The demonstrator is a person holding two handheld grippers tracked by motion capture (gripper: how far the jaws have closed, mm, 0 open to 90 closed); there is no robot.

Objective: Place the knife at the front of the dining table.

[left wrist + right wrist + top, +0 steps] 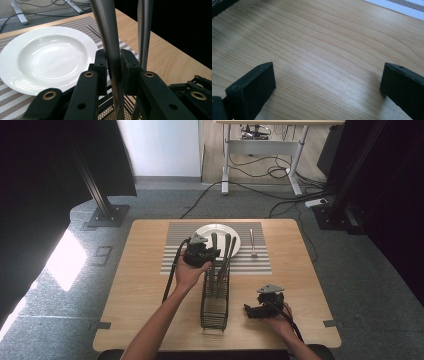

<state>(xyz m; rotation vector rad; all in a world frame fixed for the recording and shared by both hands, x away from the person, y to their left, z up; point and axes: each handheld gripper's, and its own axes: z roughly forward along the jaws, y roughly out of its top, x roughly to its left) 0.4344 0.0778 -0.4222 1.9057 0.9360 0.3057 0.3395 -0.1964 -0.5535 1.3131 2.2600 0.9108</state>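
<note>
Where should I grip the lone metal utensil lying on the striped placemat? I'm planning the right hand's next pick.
Take the slim metal utensil across the middle of its handle, coming straight down from above. It lies flat on the striped placemat, right of the white plate, so only its narrow sides offer the jaws purchase.

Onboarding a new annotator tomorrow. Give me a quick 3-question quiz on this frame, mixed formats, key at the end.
1. True or false: the left gripper has its jaws closed on a metal utensil handle standing in the wire mesh caddy.
2. Multiple choice: what lies between the jaws of the right gripper? A) a fork B) bare wooden table C) the plate's rim
3. Fill in: the white plate sits on a striped ____, with one utensil lying flat to the plate's right in the high view.

Key: 1 true; 2 B; 3 placemat
</note>
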